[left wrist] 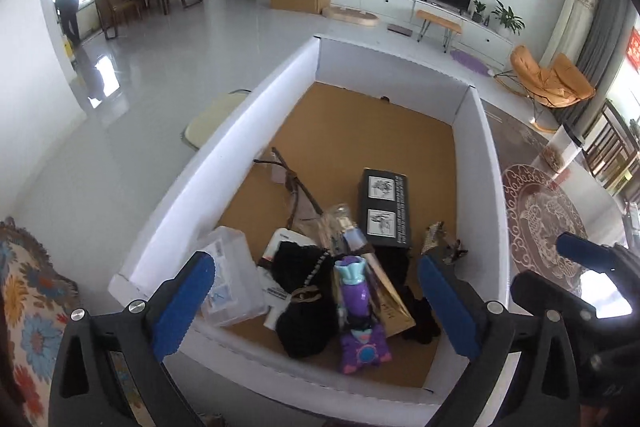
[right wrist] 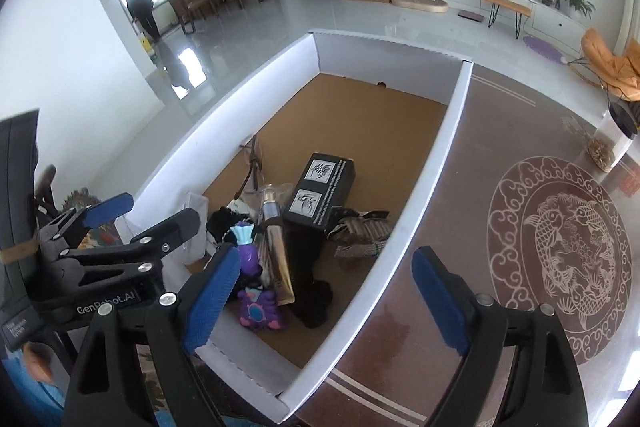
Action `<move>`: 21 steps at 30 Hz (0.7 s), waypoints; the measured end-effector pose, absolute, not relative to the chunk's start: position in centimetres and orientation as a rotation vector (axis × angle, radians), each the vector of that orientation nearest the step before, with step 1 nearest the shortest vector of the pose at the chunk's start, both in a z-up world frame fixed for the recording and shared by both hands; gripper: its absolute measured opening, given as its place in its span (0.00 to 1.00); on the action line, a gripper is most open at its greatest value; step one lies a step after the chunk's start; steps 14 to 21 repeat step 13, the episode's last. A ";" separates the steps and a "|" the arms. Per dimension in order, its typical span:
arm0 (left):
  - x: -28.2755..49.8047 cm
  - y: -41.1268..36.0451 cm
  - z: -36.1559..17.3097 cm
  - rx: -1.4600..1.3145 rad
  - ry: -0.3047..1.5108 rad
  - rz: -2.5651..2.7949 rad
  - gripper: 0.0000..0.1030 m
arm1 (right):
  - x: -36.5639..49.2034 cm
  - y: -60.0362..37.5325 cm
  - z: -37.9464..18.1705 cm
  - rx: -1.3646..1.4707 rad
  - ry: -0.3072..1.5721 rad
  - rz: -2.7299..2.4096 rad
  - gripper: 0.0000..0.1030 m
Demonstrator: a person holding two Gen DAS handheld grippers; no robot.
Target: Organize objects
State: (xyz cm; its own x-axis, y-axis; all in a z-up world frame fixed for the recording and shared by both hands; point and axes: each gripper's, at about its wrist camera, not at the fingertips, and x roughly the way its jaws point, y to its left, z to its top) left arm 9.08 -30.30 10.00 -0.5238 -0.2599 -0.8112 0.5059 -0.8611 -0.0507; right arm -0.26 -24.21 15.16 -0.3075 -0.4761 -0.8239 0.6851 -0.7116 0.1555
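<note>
Claws (left wrist: 316,297) (right wrist: 326,301) above possibly tangled toy (left wrist: 362,315)

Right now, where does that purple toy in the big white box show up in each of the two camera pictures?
Left wrist view: the purple toy lies low in the middle, between the left gripper fingers, near the box's front wall.
Right wrist view: the purple toy sits lower left of centre, just beside the right gripper left finger.
Shared landmark: the black box with two white pictures, just beyond the toy in both.

Left gripper (left wrist: 316,297) jaws spread, empty; right gripper (right wrist: 324,301) likewise, alongside.
</note>
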 end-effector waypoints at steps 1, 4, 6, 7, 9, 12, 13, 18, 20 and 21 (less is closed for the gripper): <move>9.2 -30.4 10.0 1.192 0.375 -2.373 1.00 | -0.2 -24.5 15.1 1.183 0.305 -2.064 0.86; 9.6 -30.6 10.3 1.171 0.360 -2.362 1.00 | 0.5 -25.1 15.2 1.147 0.345 -2.073 0.86; 9.9 -30.9 10.3 1.165 0.386 -2.360 1.00 | 0.8 -25.3 15.2 1.137 0.355 -2.073 0.86; 10.0 -31.1 10.4 1.163 0.401 -2.361 1.00 | 0.8 -25.3 15.1 1.135 0.355 -2.072 0.86; 10.5 -31.3 10.5 1.138 0.426 -2.362 1.00 | 0.9 -25.2 15.1 1.135 0.349 -2.069 0.86; 11.3 -31.1 11.1 1.061 0.395 -2.356 1.00 | 1.1 -25.1 15.1 1.130 0.349 -2.066 0.86; 11.5 -31.0 11.3 1.055 0.379 -2.358 1.00 | 1.1 -25.1 15.1 1.127 0.349 -2.066 0.86; 11.5 -31.0 11.3 1.055 0.379 -2.358 1.00 | 1.1 -25.1 15.1 1.127 0.349 -2.066 0.86; 11.5 -31.0 11.3 1.055 0.379 -2.358 1.00 | 1.1 -25.1 15.1 1.127 0.349 -2.066 0.86; 11.5 -31.0 11.3 1.055 0.379 -2.358 1.00 | 1.1 -25.1 15.1 1.127 0.349 -2.066 0.86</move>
